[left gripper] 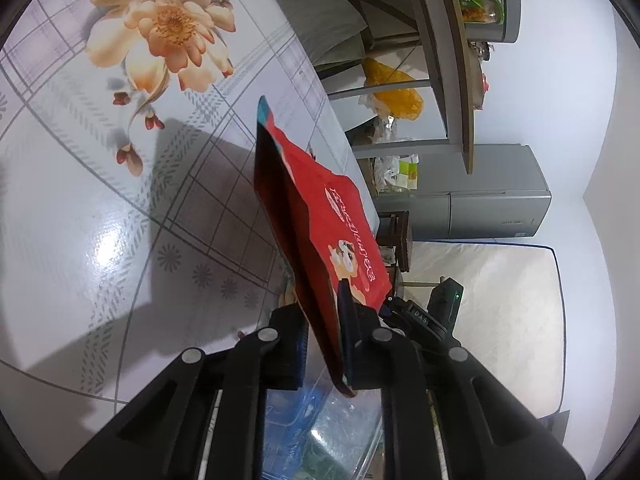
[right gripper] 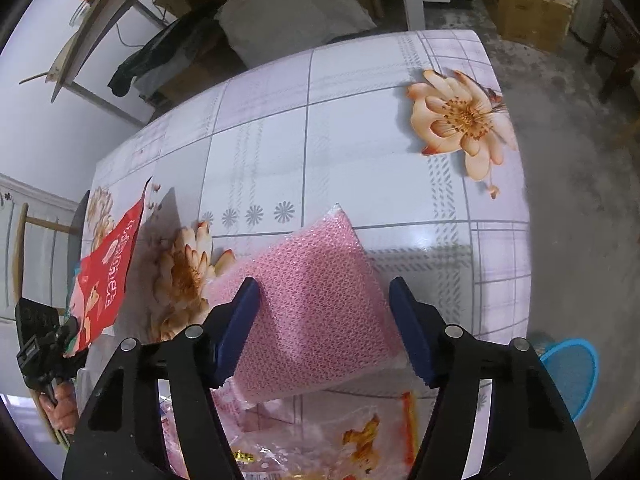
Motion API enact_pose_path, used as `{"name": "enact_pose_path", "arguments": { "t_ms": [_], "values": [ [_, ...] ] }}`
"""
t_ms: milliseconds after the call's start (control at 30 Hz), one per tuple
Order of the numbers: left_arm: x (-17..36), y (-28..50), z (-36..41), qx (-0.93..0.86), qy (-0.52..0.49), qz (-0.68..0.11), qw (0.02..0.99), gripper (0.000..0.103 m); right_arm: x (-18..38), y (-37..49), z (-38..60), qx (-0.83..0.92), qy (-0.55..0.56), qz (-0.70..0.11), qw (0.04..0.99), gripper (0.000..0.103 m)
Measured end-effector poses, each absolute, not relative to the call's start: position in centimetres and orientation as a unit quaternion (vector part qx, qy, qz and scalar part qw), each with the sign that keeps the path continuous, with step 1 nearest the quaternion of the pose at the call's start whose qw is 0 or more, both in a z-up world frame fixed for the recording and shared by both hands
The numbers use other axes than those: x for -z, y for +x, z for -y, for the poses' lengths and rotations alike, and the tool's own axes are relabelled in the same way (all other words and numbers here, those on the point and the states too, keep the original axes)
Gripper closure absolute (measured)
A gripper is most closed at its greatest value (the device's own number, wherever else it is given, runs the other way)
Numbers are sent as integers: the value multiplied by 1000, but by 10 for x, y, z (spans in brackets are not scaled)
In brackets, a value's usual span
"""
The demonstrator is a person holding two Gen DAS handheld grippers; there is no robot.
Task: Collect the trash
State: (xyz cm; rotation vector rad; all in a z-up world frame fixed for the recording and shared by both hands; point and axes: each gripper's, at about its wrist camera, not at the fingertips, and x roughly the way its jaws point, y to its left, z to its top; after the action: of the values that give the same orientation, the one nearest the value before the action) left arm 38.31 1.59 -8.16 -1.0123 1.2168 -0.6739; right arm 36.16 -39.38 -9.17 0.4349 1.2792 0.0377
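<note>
My left gripper (left gripper: 326, 332) is shut on a red snack bag (left gripper: 320, 216) with a cartoon dog print and holds it edge-up above the flowered table (left gripper: 100, 200). The same red bag shows at the left of the right wrist view (right gripper: 106, 272). My right gripper (right gripper: 324, 320) is open, its blue pads (right gripper: 236, 332) on either side of a pink bubble-wrap pouch (right gripper: 316, 312) that lies on the table (right gripper: 360, 140). A clear wrapper with orange print (right gripper: 360, 436) lies under the pouch at the near edge.
A clear plastic bin with blue-printed packaging (left gripper: 316, 420) sits below the left gripper. A blue basket (right gripper: 572, 372) stands on the floor at the right. A shelf (left gripper: 452, 60), a grey fridge (left gripper: 480, 196) and a mattress (left gripper: 500, 320) lie beyond the table.
</note>
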Motion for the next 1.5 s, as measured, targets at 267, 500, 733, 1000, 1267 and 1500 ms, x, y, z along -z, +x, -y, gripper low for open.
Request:
{"name": "enact_pose_path", "arguments": {
  "t_ms": [267, 500, 733, 1000, 1267, 1500],
  "values": [
    [80, 383, -17, 299, -449, -531, 654, 93, 84, 361, 393, -19, 218, -570, 792, 75],
    [75, 382, -20, 305, -451, -519, 659, 96, 75, 361, 387, -29, 226, -549, 804, 83],
    [65, 383, -26, 312, -460, -501, 664, 98, 60, 363, 383, -40, 229, -528, 817, 91],
    [49, 379, -30, 328, -470, -472, 670, 99, 40, 357, 378, -46, 219, -503, 835, 94],
    [31, 376, -34, 341, -472, -447, 679, 100, 23, 355, 376, -38, 209, -482, 850, 103],
    [27, 372, -37, 340, -470, -443, 683, 100, 16, 346, 382, -33, 215, -467, 857, 103]
  ]
}}
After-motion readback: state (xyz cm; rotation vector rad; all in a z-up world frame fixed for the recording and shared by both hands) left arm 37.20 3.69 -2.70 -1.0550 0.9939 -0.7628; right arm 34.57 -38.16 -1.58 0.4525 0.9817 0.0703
